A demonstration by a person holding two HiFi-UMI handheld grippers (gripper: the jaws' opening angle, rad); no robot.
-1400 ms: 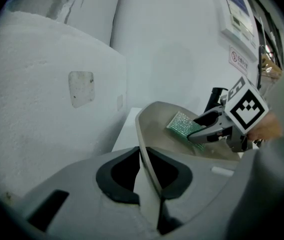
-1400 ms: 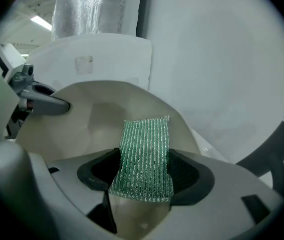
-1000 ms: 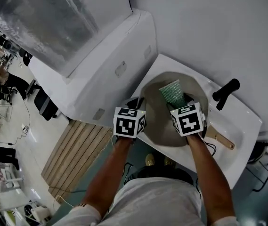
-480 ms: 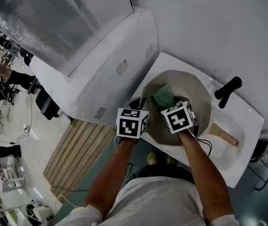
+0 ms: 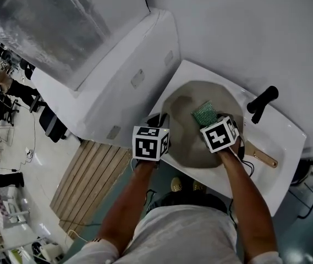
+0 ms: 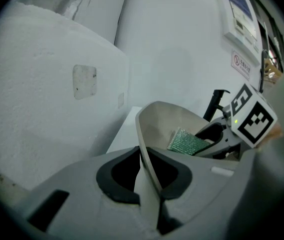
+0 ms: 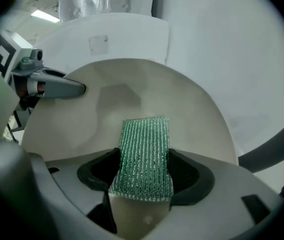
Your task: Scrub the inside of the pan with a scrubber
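While clamping stiff pan (image 5: 182, 122) by near-left rim in left gripper (image 6: 146, 176), pinching soft, floppy scrubber (image 7: 144, 151) by near end in right gripper (image 7: 144, 178).

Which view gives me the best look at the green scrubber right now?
The right gripper view: the green scrubber fills the centre, clamped in the right hand-held gripper, its mesh ribs clear against the pan. The head view shows only a small green patch; the left gripper view shows it small and oblique beyond the pan's rim.

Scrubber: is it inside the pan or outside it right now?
Inside. The right gripper is shut on the scrubber, whose free end lies inside the rim of the pan; contact cannot be told.
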